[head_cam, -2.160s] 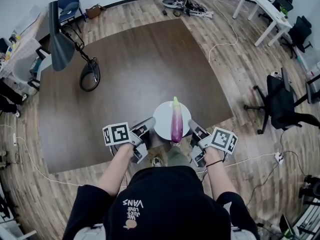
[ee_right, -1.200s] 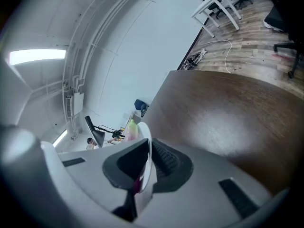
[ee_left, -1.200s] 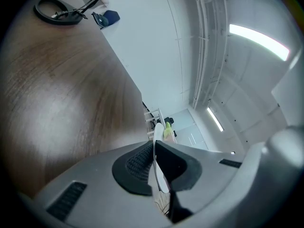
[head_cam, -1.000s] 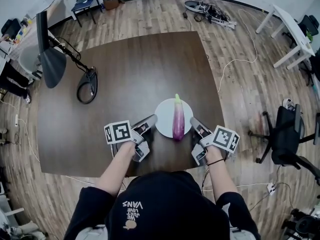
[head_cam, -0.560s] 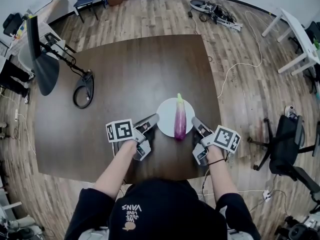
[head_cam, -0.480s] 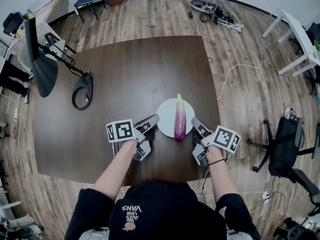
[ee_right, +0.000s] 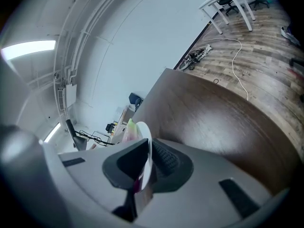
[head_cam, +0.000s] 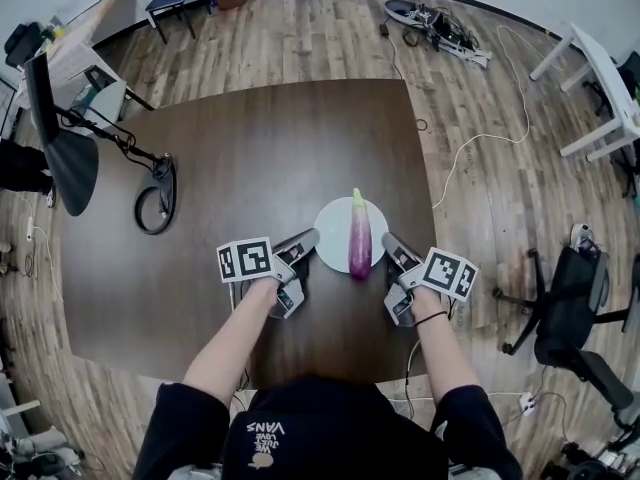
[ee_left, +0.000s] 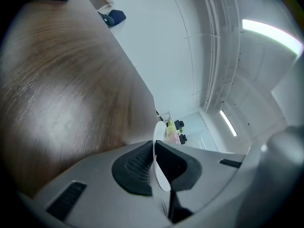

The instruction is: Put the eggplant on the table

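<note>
The left gripper (head_cam: 308, 236) and right gripper (head_cam: 388, 240) clamp opposite edges of the round white plate (head_cam: 331, 220); the purple eggplant (head_cam: 359, 240) lies between them, stem pointing away, over the dark table (head_cam: 250, 148).

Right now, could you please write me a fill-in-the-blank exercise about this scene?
A purple ____ lies on the white plate.
The left tool and the right tool both hold this plate by its ____.
Under the plate is the dark brown ____.
Missing words: eggplant, rim, table.
</note>
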The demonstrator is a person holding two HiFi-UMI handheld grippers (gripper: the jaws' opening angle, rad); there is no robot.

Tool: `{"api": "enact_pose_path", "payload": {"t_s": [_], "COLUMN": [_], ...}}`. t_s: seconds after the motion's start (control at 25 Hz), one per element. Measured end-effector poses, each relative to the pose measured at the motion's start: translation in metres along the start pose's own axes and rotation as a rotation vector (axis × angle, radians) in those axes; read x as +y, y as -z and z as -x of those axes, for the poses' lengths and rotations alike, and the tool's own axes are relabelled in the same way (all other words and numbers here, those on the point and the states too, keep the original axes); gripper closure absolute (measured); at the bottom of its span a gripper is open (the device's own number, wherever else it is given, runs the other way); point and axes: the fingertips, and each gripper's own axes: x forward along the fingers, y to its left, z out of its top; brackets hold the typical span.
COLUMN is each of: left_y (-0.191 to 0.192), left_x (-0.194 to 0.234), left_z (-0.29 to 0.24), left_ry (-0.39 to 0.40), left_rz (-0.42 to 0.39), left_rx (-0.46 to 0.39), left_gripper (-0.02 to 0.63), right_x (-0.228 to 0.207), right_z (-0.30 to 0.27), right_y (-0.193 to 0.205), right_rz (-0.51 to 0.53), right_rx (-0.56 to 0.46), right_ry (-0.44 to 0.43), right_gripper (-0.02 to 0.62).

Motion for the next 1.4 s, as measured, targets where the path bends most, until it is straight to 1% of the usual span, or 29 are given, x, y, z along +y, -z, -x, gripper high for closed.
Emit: {"api": "enact_pose_path", "payload": {"t_s": [0.24, 0.36, 0.52, 0.8, 0.88, 1.12, 1.24, 1.4], "left_y": [-0.007, -0.008, -0.008, -0.014, -0.013, -0.014, -0.013, -0.015], "left_x": [0.020, 0.031, 0.041, 0.046, 0.048, 0.055, 0.056, 0.054], "left_z": [-0.018, -0.024, -0.030, -0.034, -0.035, -0.040, -0.040, -0.042], "left_ry": [-0.046, -0.074, -0.112, -0.156, -0.169, -0.192, -0.195, -0.187], "left_rz": [0.006, 0.017, 0.015, 0.011, 0.023, 0.057, 0.056, 0.060], "left_rx": [0.003, 0.010, 0.034, 0.067, 0.085, 0.122, 0.143, 0.140], "left_gripper": [0.581, 0.581, 0.580, 0.580, 0.581, 0.580, 0.580, 0.580], "right_x": [-0.018, -0.028, -0.042, -0.044, -0.044, -0.048, -0.050, -0.051], "right_z": [-0.020, -0.029, -0.039, -0.048, -0.048, -0.052, -0.053, -0.055], "right_y": [-0.009, -0.009, -0.004, -0.009, -0.009, -0.010, -0.008, -0.010], "right_rz": [0.017, 0.030, 0.022, 0.021, 0.024, 0.024, 0.031, 0.034], "right_rx": [0.017, 0.035, 0.061, 0.076, 0.085, 0.103, 0.117, 0.126], "right_ry": [0.016, 0.041, 0.075, 0.093, 0.102, 0.120, 0.138, 0.148], "right_gripper": [0.563, 0.563, 0.563, 0.563, 0.563, 0.563, 0.563, 0.563]}}
